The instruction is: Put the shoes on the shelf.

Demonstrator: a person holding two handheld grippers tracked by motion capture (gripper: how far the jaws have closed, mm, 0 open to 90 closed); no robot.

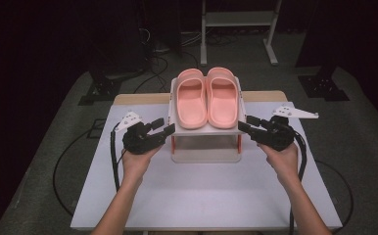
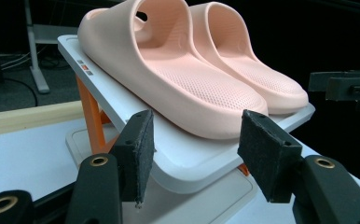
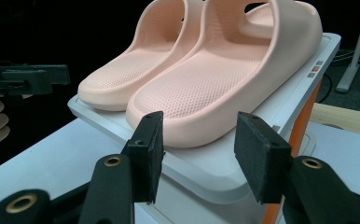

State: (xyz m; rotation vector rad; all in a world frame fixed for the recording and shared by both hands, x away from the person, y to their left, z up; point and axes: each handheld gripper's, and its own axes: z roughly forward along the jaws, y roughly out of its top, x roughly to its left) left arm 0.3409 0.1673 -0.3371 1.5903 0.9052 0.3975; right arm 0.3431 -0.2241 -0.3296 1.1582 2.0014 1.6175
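A white rectangular table [image 1: 201,196] carries a small white two-tier shoe rack with orange legs [image 1: 204,142], and the person's two forearms come in from the near edge, splayed outward so that each hand aims its tool inward at the rack's near corners. On the rack's sloping top shelf lies a pair of pink foam slide sandals [image 1: 206,98], side by side, heels toward the person.

The left gripper [image 1: 163,128], held low with its jaws level and pointing right, sits just beside the shelf's left front corner; its jaws stand partly open and grasp nothing. The right gripper [image 1: 246,126] mirrors it at the right front corner, jaws likewise partly apart and empty.

In the left gripper view, the left gripper [image 2: 194,149] has its pads either side of the shelf's rounded white lip, apart from it, with the nearer sandal's heel just beyond them; the right gripper's dark jaws show far off at the right edge. The right gripper view gives the matching picture: the right gripper [image 3: 199,147] frames the shelf edge below the other sandal's heel, with an orange leg beside its right pad.
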